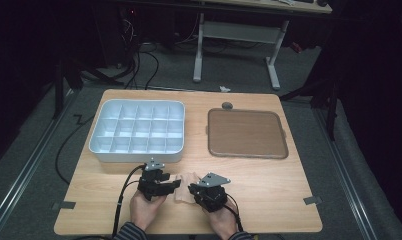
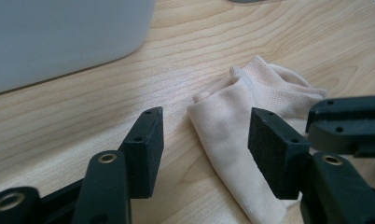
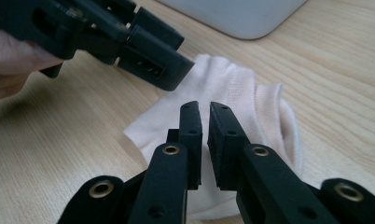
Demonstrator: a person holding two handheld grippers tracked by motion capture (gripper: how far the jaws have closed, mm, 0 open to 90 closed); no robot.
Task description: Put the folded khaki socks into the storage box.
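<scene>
Left gripper [image 1: 175,184] near table's front edge, jaws apart, straddling left edge of pale sock [image 1: 185,188], pads not pressing. Sock flat on wooden table [image 1: 269,185], between both grippers, below white compartment tray [image 1: 138,131]. Right gripper [image 1: 193,190] jaws nearly closed, narrow gap, nothing pinched, over sock. Brown tray [image 1: 246,133] far right.

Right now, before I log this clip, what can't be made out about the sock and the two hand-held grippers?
- Sock, high view: too small, largely covered by both grippers; its shape is unclear.
- Right hand-held gripper, right gripper view: jaws nearly together over the sock; whether they pinch fabric is hidden behind them.
- Left hand-held gripper, left gripper view: jaws apart; the right jaw covers the sock's edge.
- Tray: cut off by the frame, compartments unseen.
</scene>
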